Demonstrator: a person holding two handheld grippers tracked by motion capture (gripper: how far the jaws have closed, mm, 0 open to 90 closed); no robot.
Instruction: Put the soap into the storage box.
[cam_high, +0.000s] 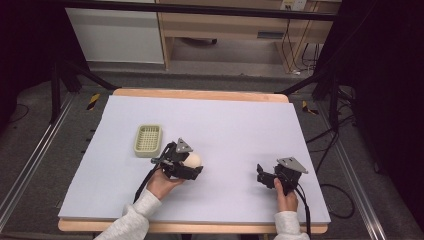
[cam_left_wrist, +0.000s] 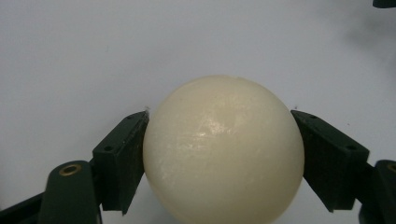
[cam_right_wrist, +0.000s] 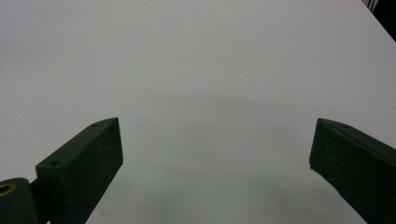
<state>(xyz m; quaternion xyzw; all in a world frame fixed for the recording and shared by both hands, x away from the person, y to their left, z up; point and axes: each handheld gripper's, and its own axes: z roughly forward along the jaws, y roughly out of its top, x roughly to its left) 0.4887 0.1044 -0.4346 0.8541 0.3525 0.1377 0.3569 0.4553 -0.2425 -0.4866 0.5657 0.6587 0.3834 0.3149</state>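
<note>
Nearest to us, two sleeved forearms come in over the front edge of the tabletop (cam_high: 240, 125), each hand carrying one claw. The right claw (cam_high: 265, 176) sits low over bare surface at the right, its jaws spread wide with nothing between them; in the right gripper view we see plain pale sheet ahead of the right claw (cam_right_wrist: 217, 163).

A little farther in and to the left, the left claw (cam_high: 192, 165) is clenched on a cream ball (cam_high: 193, 160). In the left gripper view the ball (cam_left_wrist: 223, 149) sits squarely between the two pads of the left claw (cam_left_wrist: 219, 158), both touching its sides at about its widest part. Being round, it has no long axis to line up. We cannot tell whether it rests on the sheet or is lifted.

Just beyond and to the left of that claw lies a pale green basket (cam_high: 148, 139), apart from the ball but near it, its long side running away from us. We judge the basket the likely goal, and the left hand is plainly the nearer one.

We count one ball, one basket, two claws.
</note>
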